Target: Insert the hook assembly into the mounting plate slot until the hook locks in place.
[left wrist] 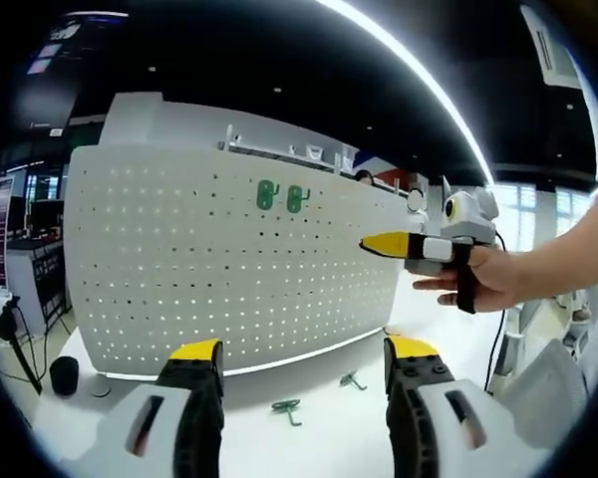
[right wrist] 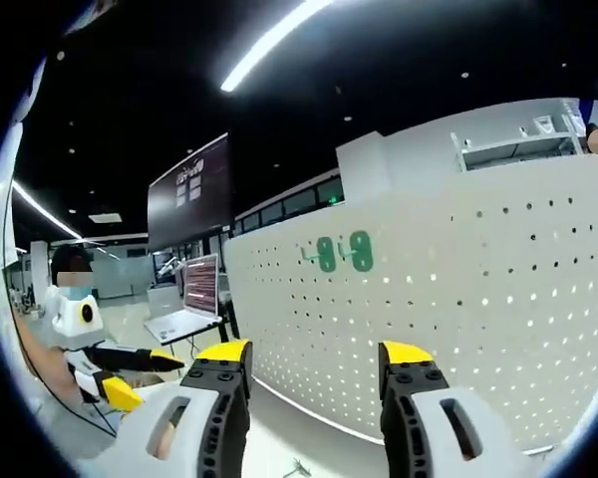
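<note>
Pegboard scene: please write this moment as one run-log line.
left tool: open | right tool: open | pegboard: two green hooks mounted | table: two loose hooks

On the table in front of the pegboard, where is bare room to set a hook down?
Free: the tabletop between the black cylinder and the left gripper. Crowded: between its jaws, where two green hooks lie below the pegboard.

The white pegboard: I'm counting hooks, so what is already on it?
Two green hooks hang side by side high on the pegboard. Two more green hooks lie on the table below. How their backs sit in the holes is hidden.
</note>
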`<state>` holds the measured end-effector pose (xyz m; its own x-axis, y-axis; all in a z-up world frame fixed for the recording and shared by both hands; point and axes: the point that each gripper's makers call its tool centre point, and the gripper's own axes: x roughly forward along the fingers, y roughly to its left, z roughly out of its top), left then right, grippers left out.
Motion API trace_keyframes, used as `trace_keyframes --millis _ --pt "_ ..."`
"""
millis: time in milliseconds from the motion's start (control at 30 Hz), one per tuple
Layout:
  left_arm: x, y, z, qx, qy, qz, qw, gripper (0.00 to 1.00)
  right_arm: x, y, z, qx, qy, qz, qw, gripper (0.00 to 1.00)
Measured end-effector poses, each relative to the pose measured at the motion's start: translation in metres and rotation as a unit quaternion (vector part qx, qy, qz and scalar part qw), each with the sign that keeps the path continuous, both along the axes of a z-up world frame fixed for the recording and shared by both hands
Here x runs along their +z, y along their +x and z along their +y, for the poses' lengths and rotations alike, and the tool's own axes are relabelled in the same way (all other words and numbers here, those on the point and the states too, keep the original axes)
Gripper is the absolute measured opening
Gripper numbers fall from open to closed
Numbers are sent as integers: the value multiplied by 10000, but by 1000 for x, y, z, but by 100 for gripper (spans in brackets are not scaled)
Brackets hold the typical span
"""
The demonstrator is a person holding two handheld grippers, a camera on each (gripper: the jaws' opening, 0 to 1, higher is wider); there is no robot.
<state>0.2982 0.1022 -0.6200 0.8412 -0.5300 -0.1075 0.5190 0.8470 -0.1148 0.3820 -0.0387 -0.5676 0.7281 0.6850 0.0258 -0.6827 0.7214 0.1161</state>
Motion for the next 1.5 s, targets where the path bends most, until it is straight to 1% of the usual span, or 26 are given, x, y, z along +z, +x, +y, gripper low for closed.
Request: trace_keyframes --millis 300,400,467,600,833,1067,1267,1500 --pt "-1 0 -1 -64 53 -12 10000 67 -19 -18 -9 76 -118 145 9998 50" --pt "-3 0 -2 -66 50 21 10000 67 -26 -21 -14 31 -197 190 9996 50" --pt "-3 0 -2 -73 47 14 10000 67 -28 -24 -18 -1 -162 218 9996 52" --pt "-3 0 -2 -93 47 24 9999 68 -37 -29 -23 -25 -226 284 9993 52" --pt "-6 0 0 -89 64 50 9999 68 -46 -40 -28 -8 -343 330 9989 52" --pt "-10 -1 2 -110 102 98 9998 68 -60 -49 -35 -34 -440 459 9980 52" --pt "-15 -1 2 -128 45 181 9997 68 -69 -55 -44 -100 -492 564 9971 53" --pt "-19 -2 6 -118 117 236 9996 68 -83 -65 -50 -102 -615 691 9957 53"
